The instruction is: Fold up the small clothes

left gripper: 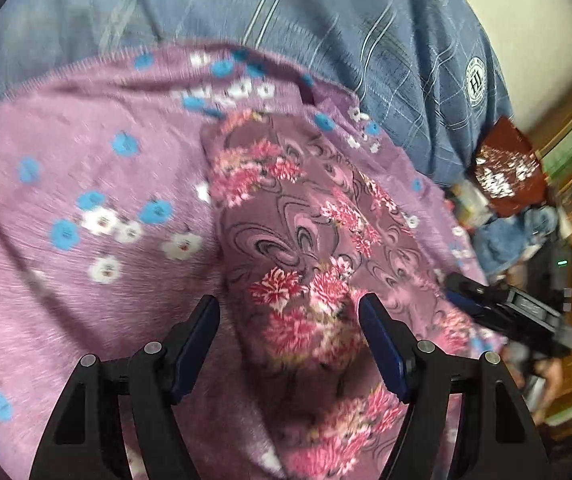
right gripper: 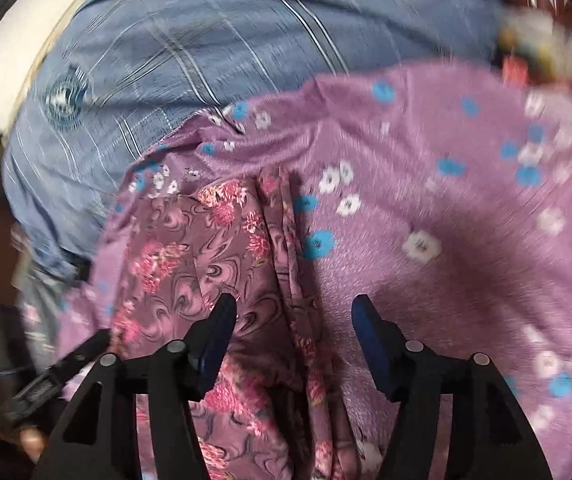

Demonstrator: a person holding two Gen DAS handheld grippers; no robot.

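A small mauve garment with pink flower and swirl print [left gripper: 306, 240] lies folded on a purple sheet with blue and white flowers [left gripper: 85, 184]. My left gripper [left gripper: 289, 312] is open just above the garment's near part, its blue pads on either side of it. In the right wrist view the same garment [right gripper: 189, 248] lies left of centre with a bunched fold along its right edge. My right gripper [right gripper: 292, 312] is open above that fold, empty. The other gripper shows at the right edge of the left view [left gripper: 506, 312] and at the lower left of the right view [right gripper: 61, 372].
A person in a blue checked shirt [left gripper: 326, 20] stands right behind the sheet's far edge [right gripper: 205, 40]. A red cloth with white print [left gripper: 510, 172] and a blue cloth pile [left gripper: 514, 236] lie to the right. Both views are motion-blurred.
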